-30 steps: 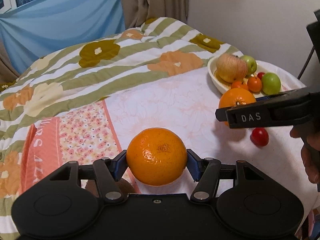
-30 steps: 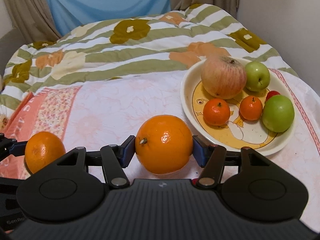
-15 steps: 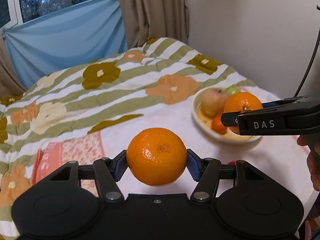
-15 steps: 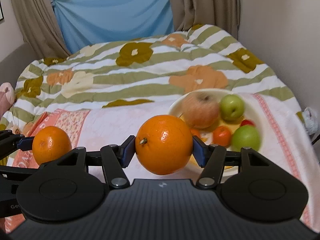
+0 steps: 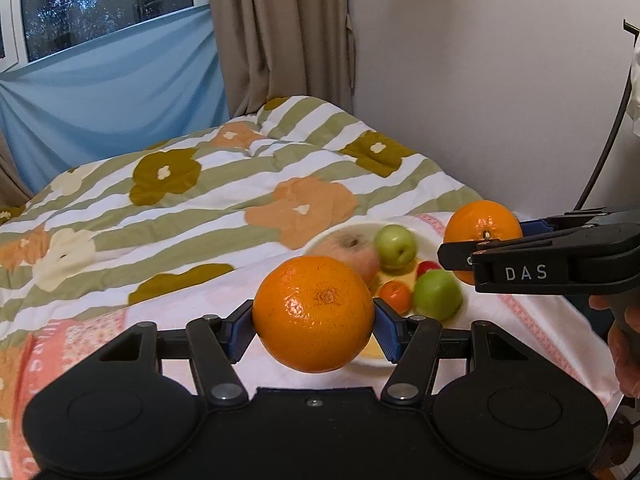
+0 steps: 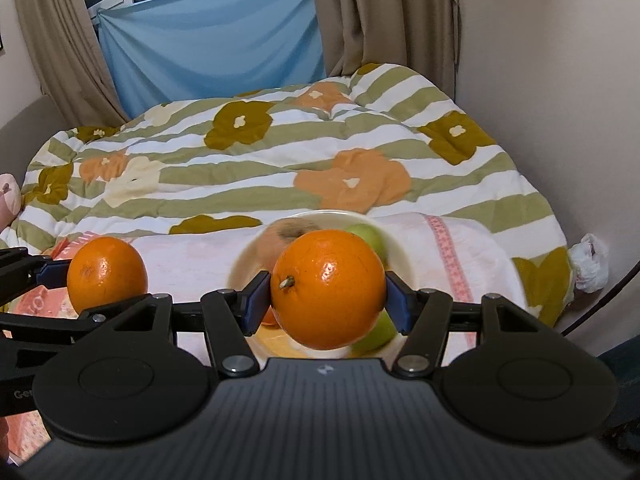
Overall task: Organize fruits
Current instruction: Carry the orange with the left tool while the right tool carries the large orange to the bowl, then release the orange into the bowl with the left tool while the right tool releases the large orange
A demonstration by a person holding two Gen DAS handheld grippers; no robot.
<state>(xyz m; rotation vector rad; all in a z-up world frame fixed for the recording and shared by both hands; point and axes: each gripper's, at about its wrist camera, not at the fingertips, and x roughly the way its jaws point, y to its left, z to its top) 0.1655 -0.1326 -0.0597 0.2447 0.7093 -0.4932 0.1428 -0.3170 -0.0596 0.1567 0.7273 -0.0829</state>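
Note:
My left gripper (image 5: 313,330) is shut on a large orange (image 5: 314,312), held in the air above the bed. In the right wrist view my right gripper (image 6: 327,306) is shut on a second orange (image 6: 328,286). Each gripper shows in the other's view: the right gripper (image 5: 478,246) with its orange (image 5: 484,226) at the right, and the left one's orange (image 6: 106,274) at the left. Below and beyond them sits a cream plate (image 6: 320,215) holding a reddish apple (image 5: 348,250), two green apples (image 5: 396,246), a small tangerine (image 5: 395,297) and a red tomato (image 5: 427,268).
The plate rests on a pink floral cloth (image 5: 532,320) laid over a green-striped flowered quilt (image 5: 240,184). A wall (image 5: 480,80) runs close along the right. Curtains and a blue sheet (image 6: 216,40) hang at the back. A dark cable (image 5: 608,140) hangs at the right, where a hand (image 5: 624,344) grips the right tool.
Both grippers have risen with their oranges still clamped. The plate, earlier large and off to the right, now looks smaller and lies right behind the held oranges.

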